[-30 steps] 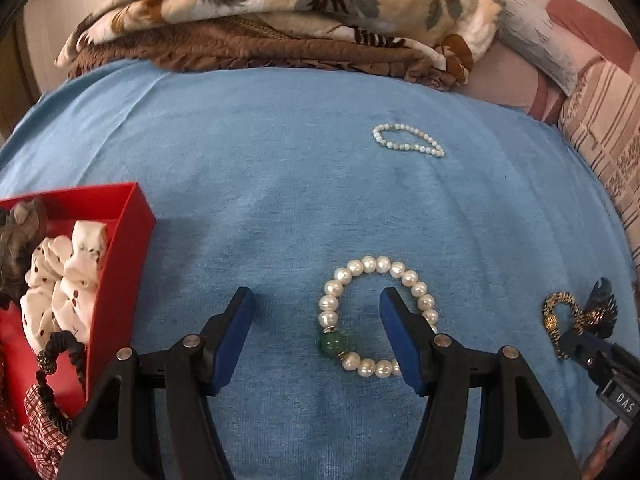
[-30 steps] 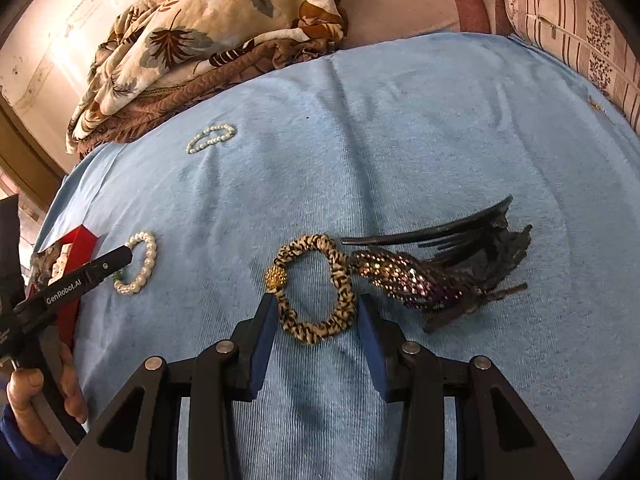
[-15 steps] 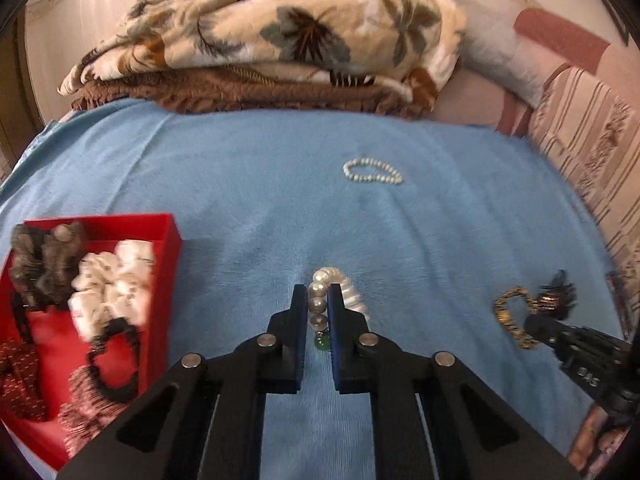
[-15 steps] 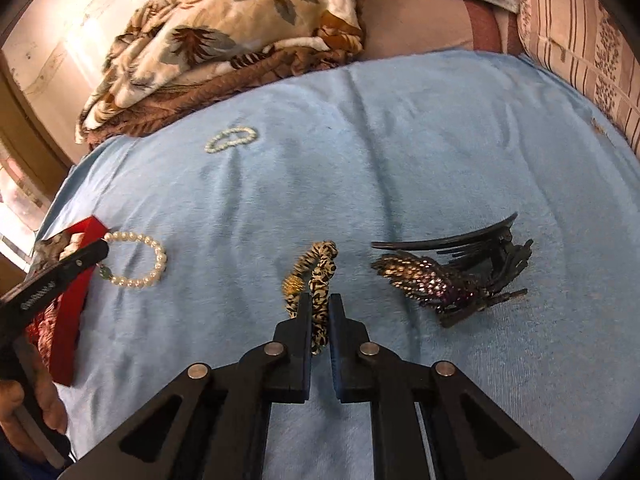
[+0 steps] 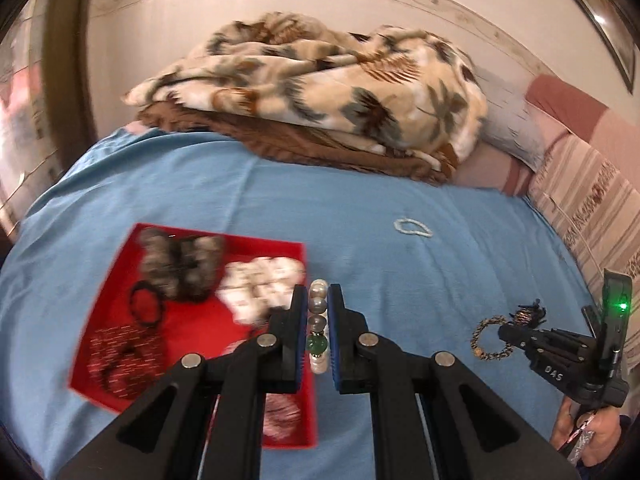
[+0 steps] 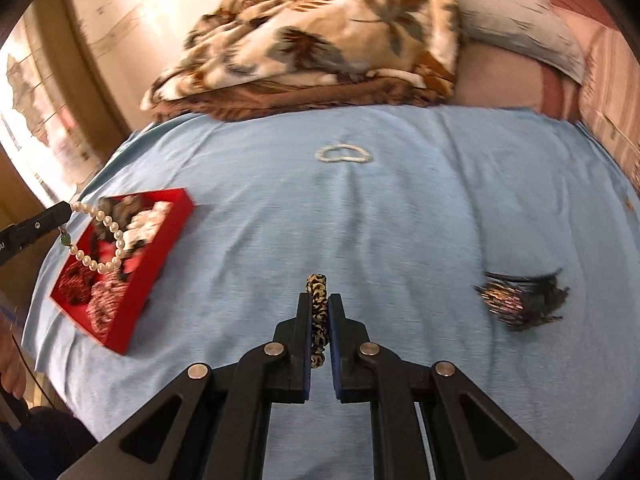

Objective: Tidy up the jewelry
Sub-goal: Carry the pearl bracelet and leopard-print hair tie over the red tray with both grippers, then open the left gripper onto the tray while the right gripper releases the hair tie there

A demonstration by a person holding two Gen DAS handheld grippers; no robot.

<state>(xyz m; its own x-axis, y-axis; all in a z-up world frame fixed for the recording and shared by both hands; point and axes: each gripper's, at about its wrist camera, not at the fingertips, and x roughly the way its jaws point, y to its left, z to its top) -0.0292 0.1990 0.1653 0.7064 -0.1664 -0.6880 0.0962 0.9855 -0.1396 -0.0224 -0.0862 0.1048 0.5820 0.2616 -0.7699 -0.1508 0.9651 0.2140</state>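
My left gripper (image 5: 318,300) is shut on a pearl bracelet (image 5: 318,318) with one green bead and holds it lifted beside the right wall of the red box (image 5: 160,236). The right wrist view shows the bracelet (image 6: 106,240) hanging from the left gripper over the box (image 6: 160,248). My right gripper (image 6: 319,304) is shut on a leopard-print bracelet (image 6: 318,312), raised above the blue sheet; it also shows in the left wrist view (image 5: 490,338). A small pearl bracelet (image 6: 344,154) lies on the sheet further back.
The red box holds several scrunchies (image 5: 260,284) and a grey hair bow (image 5: 180,264). A beaded dark hair clip (image 6: 520,300) lies on the sheet at right. A folded leaf-print blanket (image 5: 320,92) and striped pillows (image 5: 580,200) lie at the back and right.
Both grippers have lifted their bracelets off the sheet. The left one has carried the pearl bracelet left to the red box. The hair clip stayed on the sheet.
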